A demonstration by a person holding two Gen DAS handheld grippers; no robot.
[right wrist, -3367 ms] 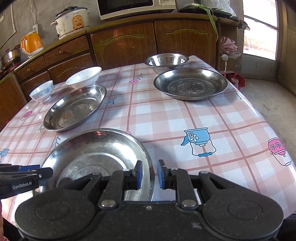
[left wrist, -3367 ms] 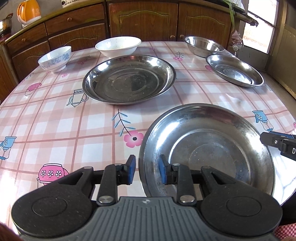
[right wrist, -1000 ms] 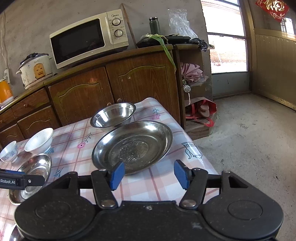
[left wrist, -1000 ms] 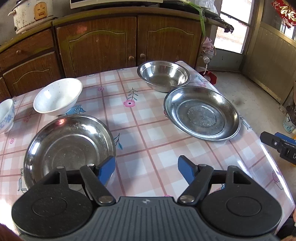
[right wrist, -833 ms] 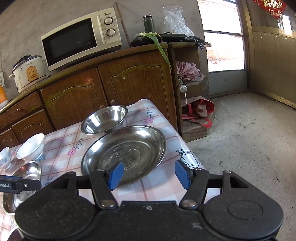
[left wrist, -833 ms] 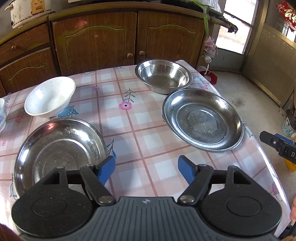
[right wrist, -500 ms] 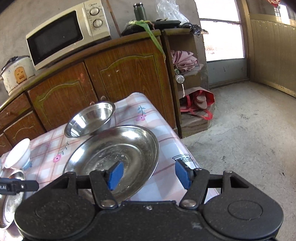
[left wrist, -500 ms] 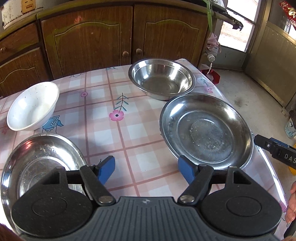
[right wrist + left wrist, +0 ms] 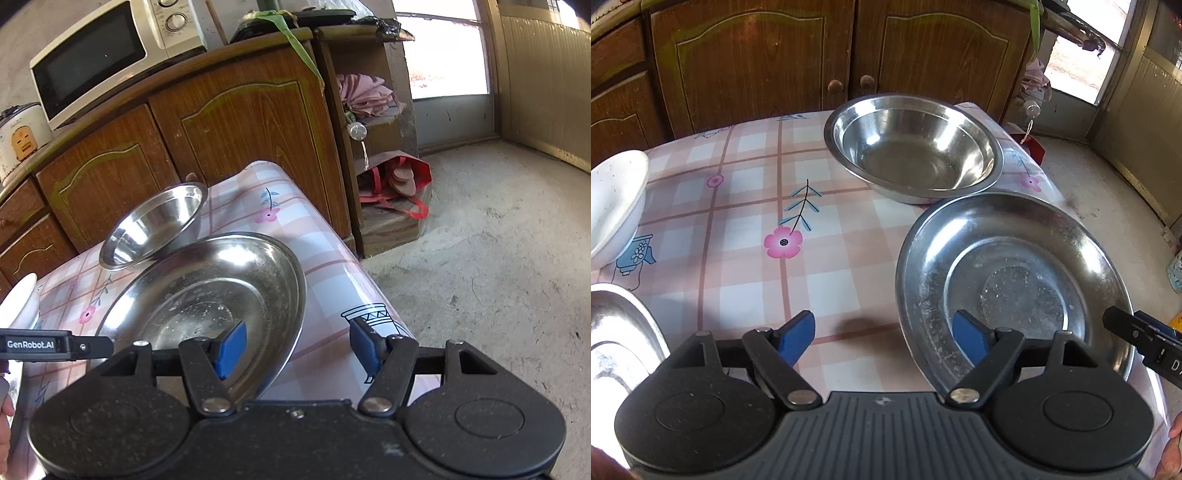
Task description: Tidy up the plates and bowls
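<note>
Both claws are coming in on the same steel plate (image 9: 1015, 280), which is sitting on the bench (image 9: 738, 229) near its right edge, just in front of a deep steel bowl (image 9: 916, 147).

The left claw (image 9: 882, 338) is spread wide, and its jaws have just been opening more. The near left rim of the plate is lying between its two blue pads, but the pads are not pressing on it. The right claw (image 9: 297, 349) is spread wide too. The plate's right rim is sitting between its pads, and nothing is being pinched.

I think this is the step of getting ready to pick up the plate, so it can go with the other plates. A second steel plate (image 9: 613, 332) is waiting at the far left, next to a white bowl (image 9: 613, 199).

Next, each claw probably needs to slide lower until one pad is under the rim and one is over it, then squeeze. The rim is thin and shiny, so it could slip.
</note>
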